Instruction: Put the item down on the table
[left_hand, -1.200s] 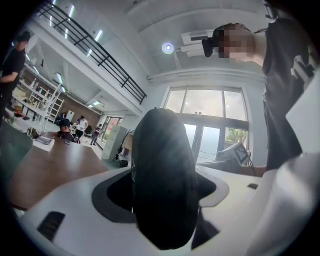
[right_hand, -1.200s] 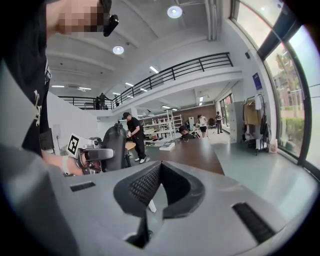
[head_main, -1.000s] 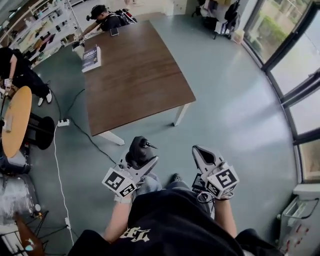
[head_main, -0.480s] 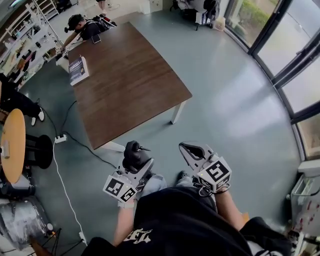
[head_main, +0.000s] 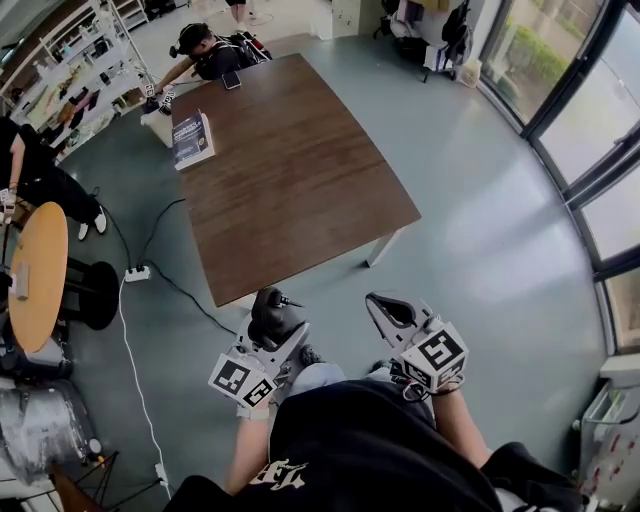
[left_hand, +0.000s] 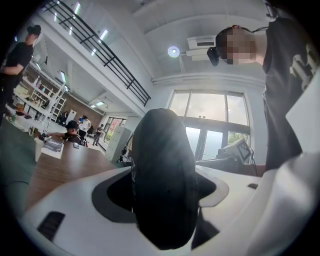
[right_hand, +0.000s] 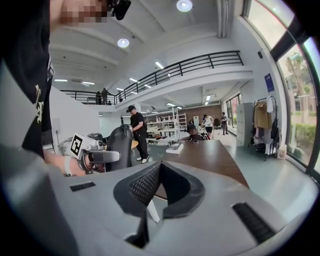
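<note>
My left gripper (head_main: 276, 322) is shut on a black rounded item (head_main: 268, 308), held in the air above the floor, just short of the near corner of the brown table (head_main: 300, 170). In the left gripper view the item (left_hand: 162, 175) fills the space between the jaws and hides their tips. My right gripper (head_main: 380, 304) is level with it on the right, shut with nothing in it. The right gripper view shows its pads meeting at the tip (right_hand: 159, 165), with the left gripper (right_hand: 100, 156) and the item (right_hand: 120, 145) off to its left and the table (right_hand: 210, 155) ahead.
A book (head_main: 190, 140) and a phone (head_main: 232, 80) lie at the table's far end, where a person (head_main: 205, 45) leans. A round wooden table (head_main: 30, 260) and another person (head_main: 40, 170) are at left. A power strip (head_main: 137, 273) with cables lies on the floor. Windows (head_main: 600, 150) run along the right.
The head view has swung, and the table's near corner now lies closer to my left gripper. Both grippers keep the same pose and the left still holds the item.
</note>
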